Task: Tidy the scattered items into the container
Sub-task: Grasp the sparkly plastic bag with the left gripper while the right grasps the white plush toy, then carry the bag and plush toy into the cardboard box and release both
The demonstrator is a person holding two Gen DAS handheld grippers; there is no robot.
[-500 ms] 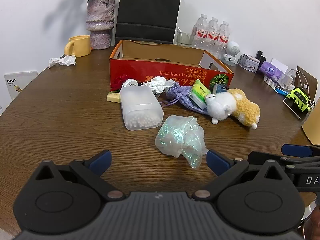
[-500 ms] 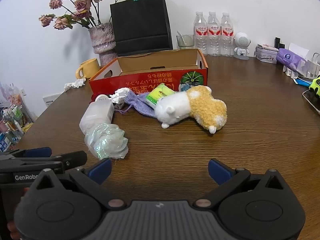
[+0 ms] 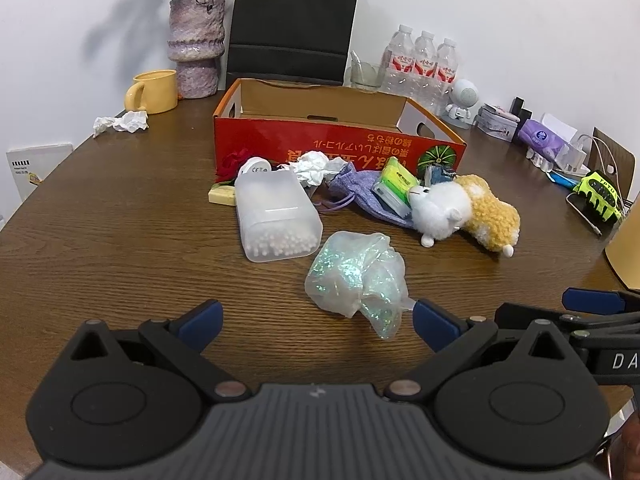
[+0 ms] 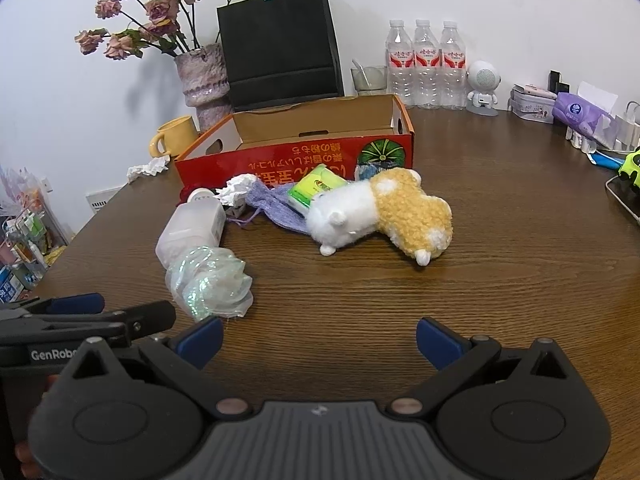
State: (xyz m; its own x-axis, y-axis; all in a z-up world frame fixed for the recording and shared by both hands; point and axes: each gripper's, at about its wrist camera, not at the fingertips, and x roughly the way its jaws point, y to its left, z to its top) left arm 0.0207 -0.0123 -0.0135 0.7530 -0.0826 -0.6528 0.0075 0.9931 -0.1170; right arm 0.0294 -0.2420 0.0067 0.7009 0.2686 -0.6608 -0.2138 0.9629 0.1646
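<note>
- Left tongs hovering over the table, spread apart; shiny bag lying just ahead.
- Right tongs gaping wide; plush toy ahead, red box beyond.

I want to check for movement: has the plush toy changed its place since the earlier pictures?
No. The plush toy lies in the same place before the red cardboard box, beside the green packet.

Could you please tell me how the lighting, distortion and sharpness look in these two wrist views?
Left wrist view: even light, the vase casts a soft wall shadow, the table edge bows, corners go dark. Right wrist view: same fisheye bend, the plush is sharp, the flowers shadow the wall.
</note>
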